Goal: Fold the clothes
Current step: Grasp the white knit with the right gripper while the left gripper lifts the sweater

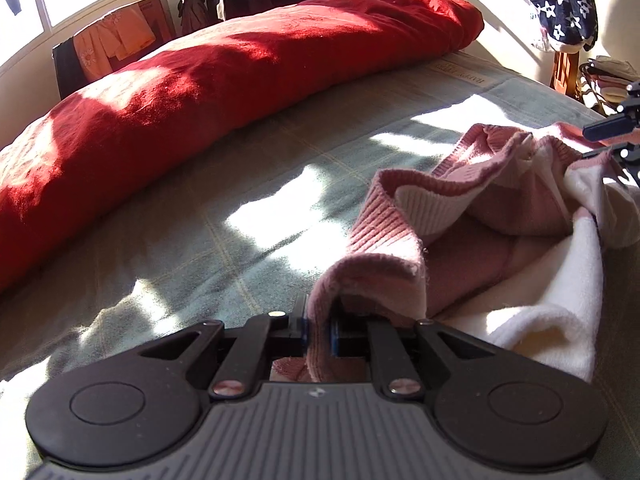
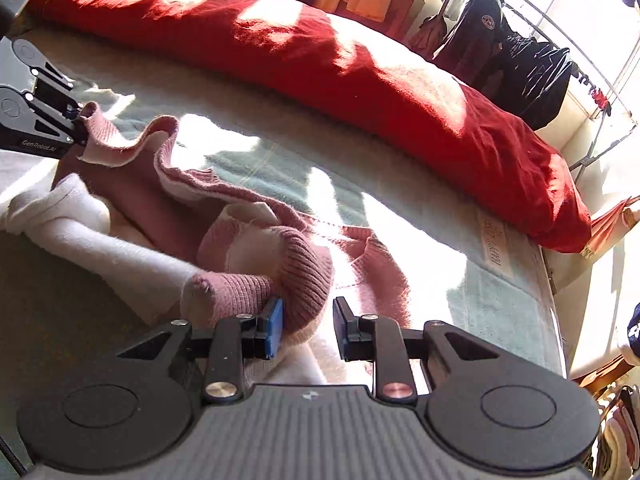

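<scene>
A pink and white knit sweater (image 1: 400, 216) (image 2: 180, 196) lies crumpled on the grey-green blanket (image 1: 224, 168) of a bed. My left gripper (image 1: 319, 332) is shut on a pink ribbed edge of it, and the cloth rises from the jaws; the right wrist view shows this gripper (image 2: 78, 124) at the far left, pinching the edge. My right gripper (image 2: 308, 328) stands open. A pink ribbed fold rests against its left blue pad (image 2: 275, 326), and the right pad is clear of cloth. The left wrist view shows the right gripper (image 1: 596, 142) at the right edge, by the sweater.
A long red duvet roll (image 1: 200, 80) (image 2: 360, 80) lies along the far side of the bed. Beyond it, dark clothes hang on a drying rack (image 2: 520, 64) by bright windows. A star-patterned cloth (image 1: 560, 4) hangs at the right, and bags (image 1: 608, 76) sit below it.
</scene>
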The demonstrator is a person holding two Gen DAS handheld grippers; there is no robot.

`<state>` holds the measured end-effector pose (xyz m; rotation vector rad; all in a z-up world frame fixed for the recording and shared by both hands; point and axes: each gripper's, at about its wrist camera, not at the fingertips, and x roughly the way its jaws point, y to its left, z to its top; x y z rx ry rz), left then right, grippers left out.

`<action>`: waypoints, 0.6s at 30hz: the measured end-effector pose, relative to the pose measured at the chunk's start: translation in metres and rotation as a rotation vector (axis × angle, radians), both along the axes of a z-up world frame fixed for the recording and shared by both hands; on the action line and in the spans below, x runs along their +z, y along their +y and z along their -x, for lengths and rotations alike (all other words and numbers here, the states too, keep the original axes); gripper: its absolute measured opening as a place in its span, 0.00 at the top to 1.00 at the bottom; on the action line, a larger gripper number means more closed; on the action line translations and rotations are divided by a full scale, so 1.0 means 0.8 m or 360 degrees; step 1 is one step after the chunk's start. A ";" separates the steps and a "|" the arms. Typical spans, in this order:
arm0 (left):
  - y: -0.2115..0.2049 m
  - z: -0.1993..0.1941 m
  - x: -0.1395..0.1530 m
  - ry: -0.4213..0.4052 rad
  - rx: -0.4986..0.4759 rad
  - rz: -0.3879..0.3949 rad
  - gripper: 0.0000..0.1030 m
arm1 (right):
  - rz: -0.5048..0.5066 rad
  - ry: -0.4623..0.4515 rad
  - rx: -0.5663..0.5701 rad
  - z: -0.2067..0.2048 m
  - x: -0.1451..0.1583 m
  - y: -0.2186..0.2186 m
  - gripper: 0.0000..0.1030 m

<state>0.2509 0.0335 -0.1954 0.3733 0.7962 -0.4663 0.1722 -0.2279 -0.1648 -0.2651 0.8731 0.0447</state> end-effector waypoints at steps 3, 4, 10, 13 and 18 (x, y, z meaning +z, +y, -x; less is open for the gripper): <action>0.002 -0.006 -0.005 0.0021 0.0018 0.0018 0.90 | 0.0063 -0.0043 -0.0054 -0.026 0.013 -0.021 0.72; 0.003 -0.007 -0.007 0.0028 0.0017 0.0028 0.90 | 0.0083 -0.0057 -0.0072 -0.034 0.017 -0.028 0.72; -0.005 -0.012 -0.016 0.0038 -0.0073 -0.0008 0.87 | -0.0208 0.0093 -0.0085 -0.007 0.021 -0.047 0.66; -0.011 -0.014 -0.020 0.0028 -0.0130 -0.0035 0.81 | -0.0419 0.0206 -0.0075 0.018 0.020 -0.053 0.65; -0.020 -0.024 -0.029 0.0015 -0.0182 -0.0060 0.72 | -0.0707 0.0386 0.0002 0.064 0.019 -0.018 0.64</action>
